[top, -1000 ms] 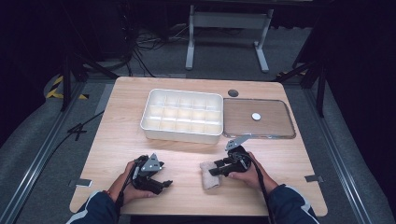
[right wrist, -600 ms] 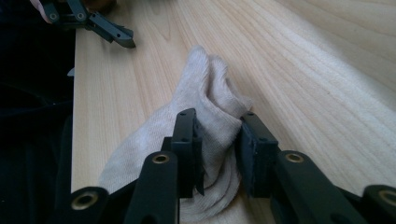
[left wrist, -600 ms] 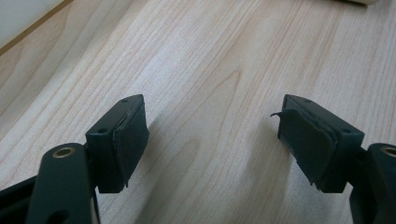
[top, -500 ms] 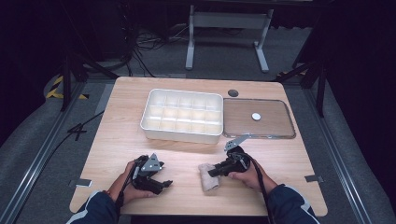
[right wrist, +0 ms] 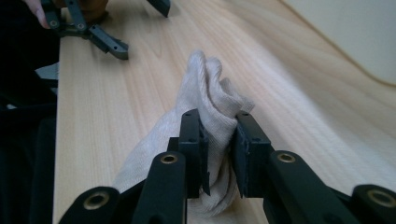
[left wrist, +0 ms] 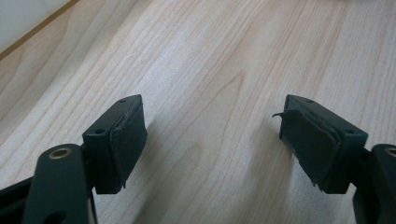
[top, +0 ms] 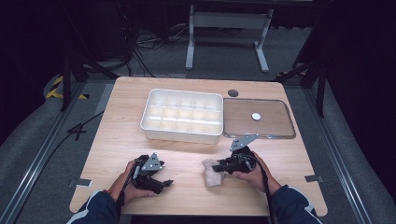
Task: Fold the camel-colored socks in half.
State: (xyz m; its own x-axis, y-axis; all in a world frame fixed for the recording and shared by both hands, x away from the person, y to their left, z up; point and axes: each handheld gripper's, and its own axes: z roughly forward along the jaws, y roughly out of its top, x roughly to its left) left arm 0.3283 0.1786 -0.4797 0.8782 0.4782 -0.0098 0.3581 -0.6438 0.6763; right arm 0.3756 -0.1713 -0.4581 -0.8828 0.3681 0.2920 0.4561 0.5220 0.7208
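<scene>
Because the cloth lies crumpled on the surface near its front edge, the right gripper has just been closing its fingers, now pinching a raised fold, probably for lifting. The left gripper rests nearby, fingers apart and empty.

Wood table w/ white divided tray, clear lid, crumpled cloth.
</scene>
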